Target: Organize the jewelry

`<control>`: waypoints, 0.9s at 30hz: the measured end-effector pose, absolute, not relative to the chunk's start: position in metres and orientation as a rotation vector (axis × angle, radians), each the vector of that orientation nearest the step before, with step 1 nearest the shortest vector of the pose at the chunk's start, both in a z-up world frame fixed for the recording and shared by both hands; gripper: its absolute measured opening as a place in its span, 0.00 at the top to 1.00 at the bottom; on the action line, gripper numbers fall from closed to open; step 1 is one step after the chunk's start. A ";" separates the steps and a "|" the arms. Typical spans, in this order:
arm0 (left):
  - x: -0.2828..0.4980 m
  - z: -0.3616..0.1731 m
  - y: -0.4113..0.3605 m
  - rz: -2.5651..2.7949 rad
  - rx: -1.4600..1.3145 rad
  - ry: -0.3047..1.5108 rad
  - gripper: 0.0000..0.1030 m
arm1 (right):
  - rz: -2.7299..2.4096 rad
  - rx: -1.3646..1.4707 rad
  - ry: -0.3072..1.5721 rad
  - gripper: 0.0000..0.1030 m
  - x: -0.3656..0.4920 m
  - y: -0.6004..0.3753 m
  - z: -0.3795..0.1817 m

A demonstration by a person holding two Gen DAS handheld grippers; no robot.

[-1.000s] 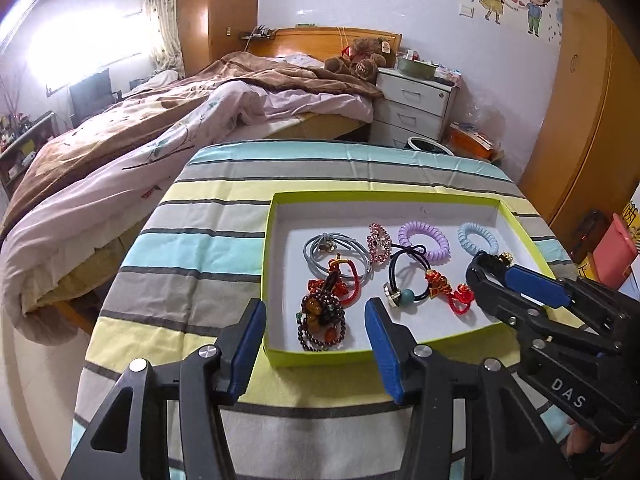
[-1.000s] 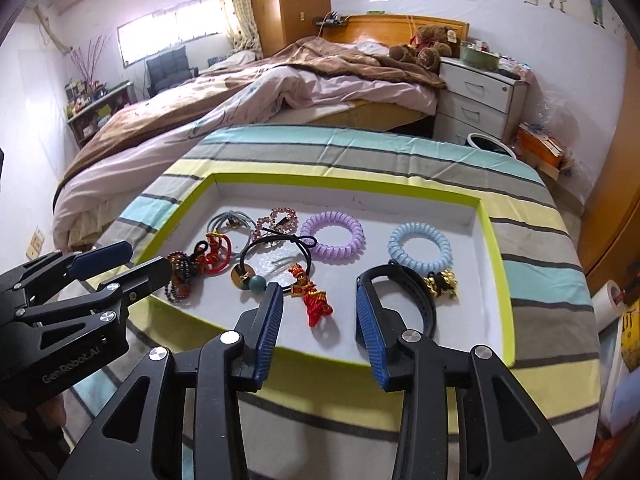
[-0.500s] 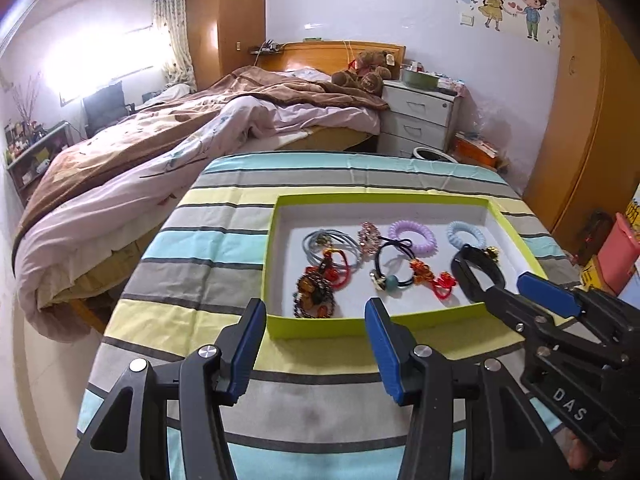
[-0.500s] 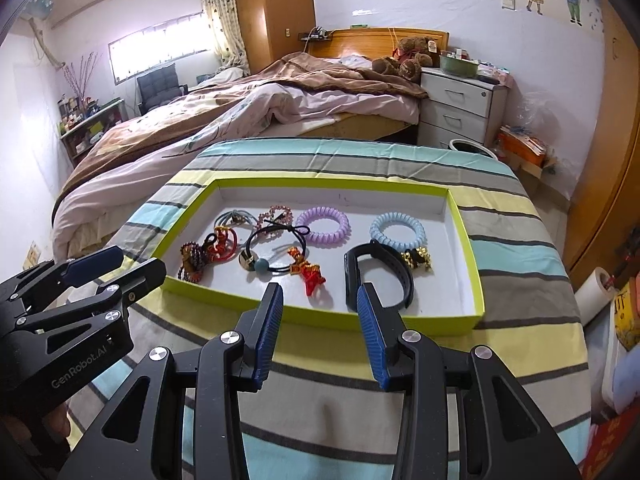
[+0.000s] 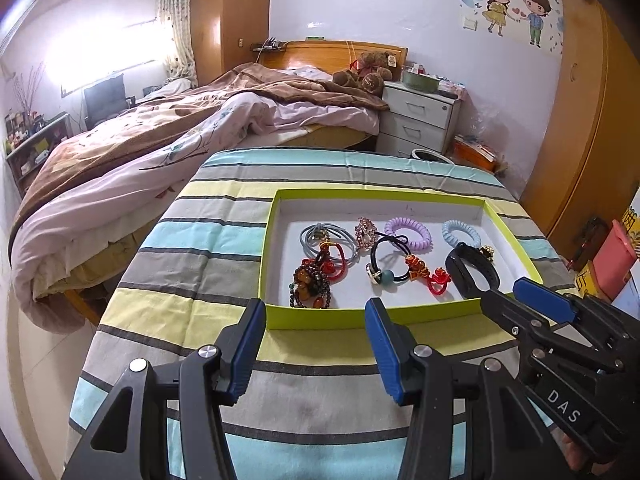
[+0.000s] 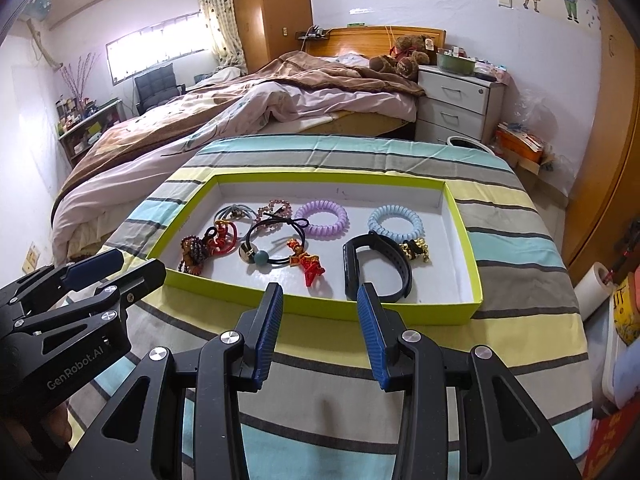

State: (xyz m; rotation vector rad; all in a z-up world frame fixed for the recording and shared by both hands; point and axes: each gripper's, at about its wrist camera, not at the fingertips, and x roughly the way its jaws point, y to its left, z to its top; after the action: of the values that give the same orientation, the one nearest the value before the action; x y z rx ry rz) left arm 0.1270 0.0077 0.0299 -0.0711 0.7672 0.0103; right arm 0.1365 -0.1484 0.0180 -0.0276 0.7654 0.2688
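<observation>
A lime-green box [image 5: 372, 318] [image 6: 320, 307] with a white floor sits on the striped table. In it lie a black wristband [image 5: 472, 270] [image 6: 378, 268], a purple coil tie [image 5: 408, 233] [image 6: 322, 220], a blue coil tie [image 5: 460, 233] [image 6: 395, 224], a black tie with a teal bead [image 6: 262, 257], red knot charms [image 6: 308, 266], a bead bracelet [image 5: 312, 286] and grey ties [image 5: 324, 236]. My left gripper [image 5: 316, 340] is open and empty, short of the box's front wall. My right gripper [image 6: 320, 326] is open and empty, also short of the front wall.
The striped tablecloth [image 5: 192, 264] covers the table. A bed [image 5: 160, 140] lies behind and to the left, a white nightstand [image 5: 420, 120] at the back, a wooden wardrobe [image 5: 580, 140] on the right. A pink bin [image 5: 614, 260] stands at the right.
Both grippers have drawn back out of the box toward the table's near edge. The black wristband, near the right fingers a second ago, now lies free in the box.
</observation>
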 end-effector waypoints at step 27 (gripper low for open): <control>0.127 0.028 0.007 0.015 -0.065 0.776 0.50 | 0.266 -0.027 0.768 0.61 0.134 -0.150 0.019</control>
State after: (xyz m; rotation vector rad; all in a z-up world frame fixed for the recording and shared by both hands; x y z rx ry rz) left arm 0.1266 0.0066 0.0277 -0.0647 0.7764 0.0153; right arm 0.1342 -0.1500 0.0185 -0.0266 0.7680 0.2656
